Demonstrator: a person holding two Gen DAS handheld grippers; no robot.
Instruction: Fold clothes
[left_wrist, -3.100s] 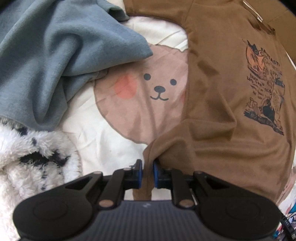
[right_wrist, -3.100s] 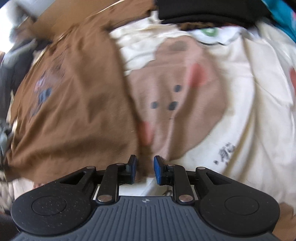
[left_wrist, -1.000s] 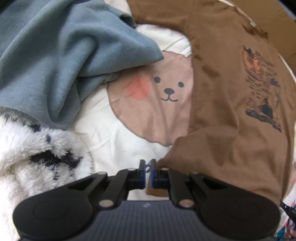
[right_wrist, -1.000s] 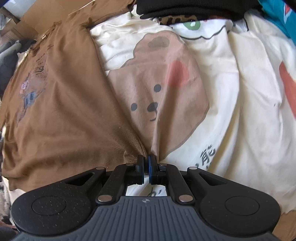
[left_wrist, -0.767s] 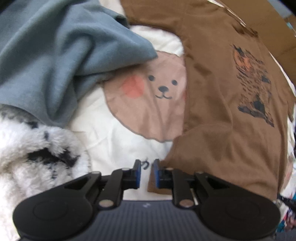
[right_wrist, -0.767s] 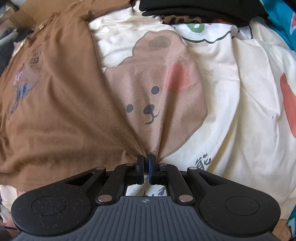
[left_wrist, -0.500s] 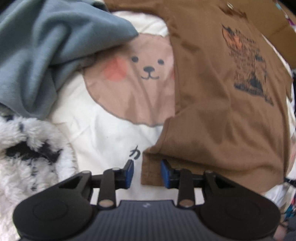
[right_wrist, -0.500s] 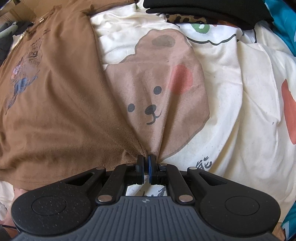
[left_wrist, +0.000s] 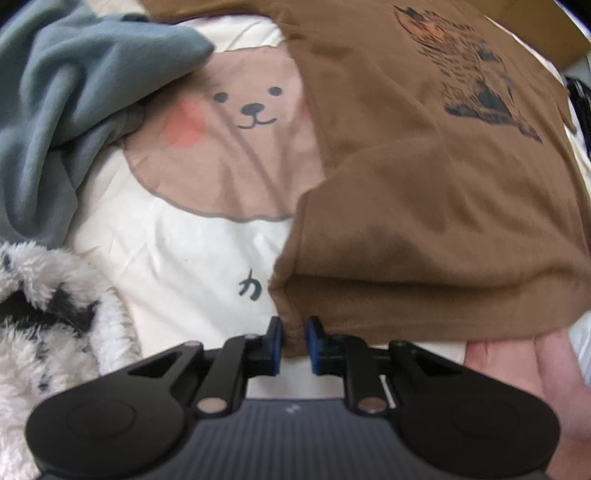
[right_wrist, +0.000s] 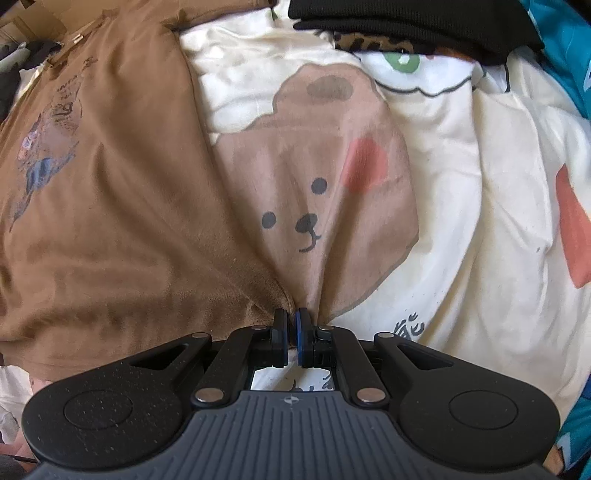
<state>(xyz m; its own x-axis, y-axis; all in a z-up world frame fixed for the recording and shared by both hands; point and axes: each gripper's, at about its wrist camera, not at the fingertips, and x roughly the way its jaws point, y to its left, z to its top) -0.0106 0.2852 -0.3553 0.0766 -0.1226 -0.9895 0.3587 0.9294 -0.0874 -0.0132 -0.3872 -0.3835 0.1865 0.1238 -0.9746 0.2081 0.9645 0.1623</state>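
Brown cotton T-shirt (left_wrist: 424, 192) with a printed chest graphic lies on the cream bear-print bedsheet (left_wrist: 192, 258); left gripper (left_wrist: 293, 341), reopened moments ago, is closing over its sleeve cuff, while right gripper (right_wrist: 291, 332) stays clamped on its side edge, readying a fold

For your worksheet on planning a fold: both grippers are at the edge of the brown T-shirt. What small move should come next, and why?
Probably finish closing the left gripper on the brown T-shirt corner. Its jaws are closing, with the folded sleeve hem between them but not yet pinched. The right gripper is already shut on the shirt's edge, so lifting should wait for the second grip.
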